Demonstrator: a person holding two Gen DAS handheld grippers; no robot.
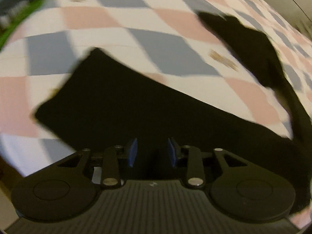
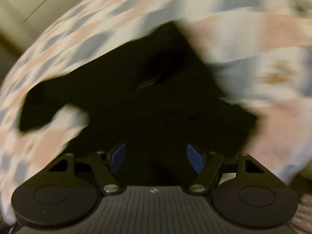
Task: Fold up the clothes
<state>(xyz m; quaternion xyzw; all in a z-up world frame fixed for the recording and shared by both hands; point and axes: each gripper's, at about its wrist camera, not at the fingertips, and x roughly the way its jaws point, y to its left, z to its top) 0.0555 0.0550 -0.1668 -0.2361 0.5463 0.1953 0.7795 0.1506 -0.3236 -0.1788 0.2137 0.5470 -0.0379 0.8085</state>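
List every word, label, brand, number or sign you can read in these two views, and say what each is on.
No readable words or numbers in either view.
Small pale emblem, no letters legible: on the ribbed body of the left gripper.
A like emblem, too small to read: on the body of the right gripper.
Black garment: no print or tag visible.
Checked bedspread: pattern only, blurred.

No words, numbers or brand names can be read anywhere here. The only sign is a tiny pale emblem on the ribbed body of each tool, left tool [image 1: 152,152] and right tool [image 2: 155,157], too small to make out. The black garment [image 1: 136,113] shows no label, and the checked bed cover [image 1: 136,25] carries only blurred pattern.
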